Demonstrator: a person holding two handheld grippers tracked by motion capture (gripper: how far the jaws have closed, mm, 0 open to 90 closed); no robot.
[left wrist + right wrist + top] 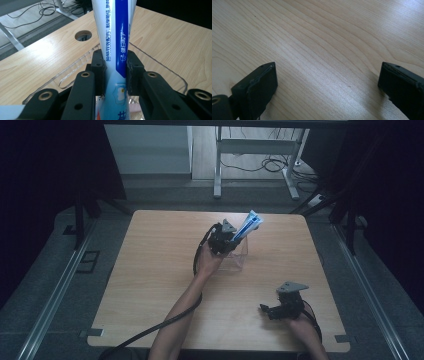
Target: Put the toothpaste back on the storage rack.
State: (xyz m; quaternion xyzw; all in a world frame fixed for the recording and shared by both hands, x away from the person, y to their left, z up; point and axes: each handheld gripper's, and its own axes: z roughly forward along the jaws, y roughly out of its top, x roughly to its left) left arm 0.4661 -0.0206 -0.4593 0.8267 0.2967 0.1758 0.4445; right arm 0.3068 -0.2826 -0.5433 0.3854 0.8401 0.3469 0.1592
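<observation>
Left gripper (235,239) first: jaws clamped on a blue-and-white tube (248,226), pads pressing both flanks of it in the left gripper view (115,72). Then by size, big to small.

Wooden table (150,270): light grain, fills most of the high view, person's forearms come in from the bottom edge. Round cable hole (83,35) in the top, beyond the bin in the left gripper view.

Clear plastic bin (239,256): sits near the table's middle, slightly toward the far side. Transparent rim (160,65) curves under and around the left gripper's jaws.

Tube: held over the bin, tilted, upper end leaning up and to the right in the high view. Blue stripe and printed text run along it (120,37). Lower end goes down out of frame between the jaws; cannot tell if it touches the bin floor.

Right gripper (272,310): near the table's front right, well apart from bin and tube, low over bare wood. Jaws wide apart, nothing between them, just tabletop (325,80).
</observation>
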